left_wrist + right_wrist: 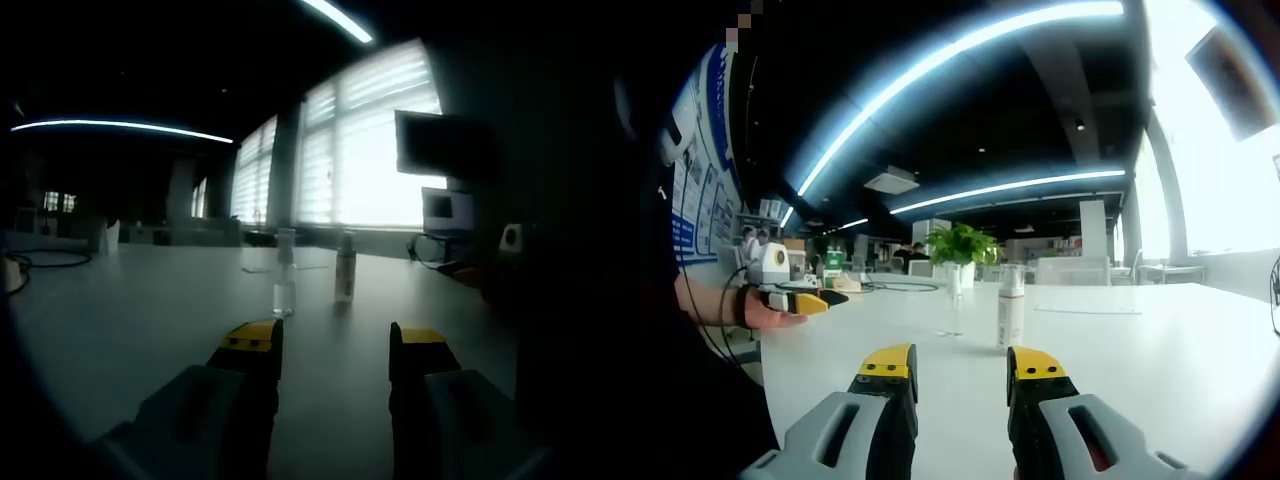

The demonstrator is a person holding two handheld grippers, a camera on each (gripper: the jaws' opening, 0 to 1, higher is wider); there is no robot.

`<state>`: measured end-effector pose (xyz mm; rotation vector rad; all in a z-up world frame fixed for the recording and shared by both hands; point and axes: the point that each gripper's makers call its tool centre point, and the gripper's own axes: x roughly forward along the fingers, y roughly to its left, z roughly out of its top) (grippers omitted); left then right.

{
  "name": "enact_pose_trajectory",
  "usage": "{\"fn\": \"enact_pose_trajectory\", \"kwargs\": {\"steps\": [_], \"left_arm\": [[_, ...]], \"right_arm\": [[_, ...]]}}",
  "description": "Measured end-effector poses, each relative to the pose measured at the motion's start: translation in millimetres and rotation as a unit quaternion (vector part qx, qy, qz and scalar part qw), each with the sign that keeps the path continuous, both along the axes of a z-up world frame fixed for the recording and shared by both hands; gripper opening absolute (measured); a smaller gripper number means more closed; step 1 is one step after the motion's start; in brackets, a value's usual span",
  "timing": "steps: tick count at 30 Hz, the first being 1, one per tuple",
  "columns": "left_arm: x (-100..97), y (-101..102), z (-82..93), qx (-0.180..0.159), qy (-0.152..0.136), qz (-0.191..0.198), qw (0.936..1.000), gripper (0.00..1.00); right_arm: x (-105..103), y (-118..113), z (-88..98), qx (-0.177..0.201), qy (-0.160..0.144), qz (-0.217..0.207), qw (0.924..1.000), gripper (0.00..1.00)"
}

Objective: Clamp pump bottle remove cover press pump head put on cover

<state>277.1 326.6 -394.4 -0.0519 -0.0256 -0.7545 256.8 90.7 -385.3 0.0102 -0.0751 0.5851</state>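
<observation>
Two small bottles stand upright on the white table. In the left gripper view a clear pump bottle stands left of a darker capped bottle, both ahead of my left gripper, which is open and holds nothing. In the right gripper view the capped white bottle stands just beyond my open right gripper, with the thin clear bottle to its left. The other gripper comes in at the left, held in a hand.
Bright windows with blinds and a wall monitor lie behind the table. A cable lies at the table's left end. A potted plant and chairs stand at the far end. A sheet of paper lies to the right.
</observation>
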Motion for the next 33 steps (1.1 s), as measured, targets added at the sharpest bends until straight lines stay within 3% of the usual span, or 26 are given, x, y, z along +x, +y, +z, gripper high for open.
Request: {"fn": "enact_pose_trajectory", "kwargs": {"steps": [33], "left_arm": [[0.2,-1.1,-0.2,0.0,0.0,-0.001,1.0,0.33]], "right_arm": [[1.3,-0.7,-0.2,0.0,-0.001,0.0,1.0,0.3]]}}
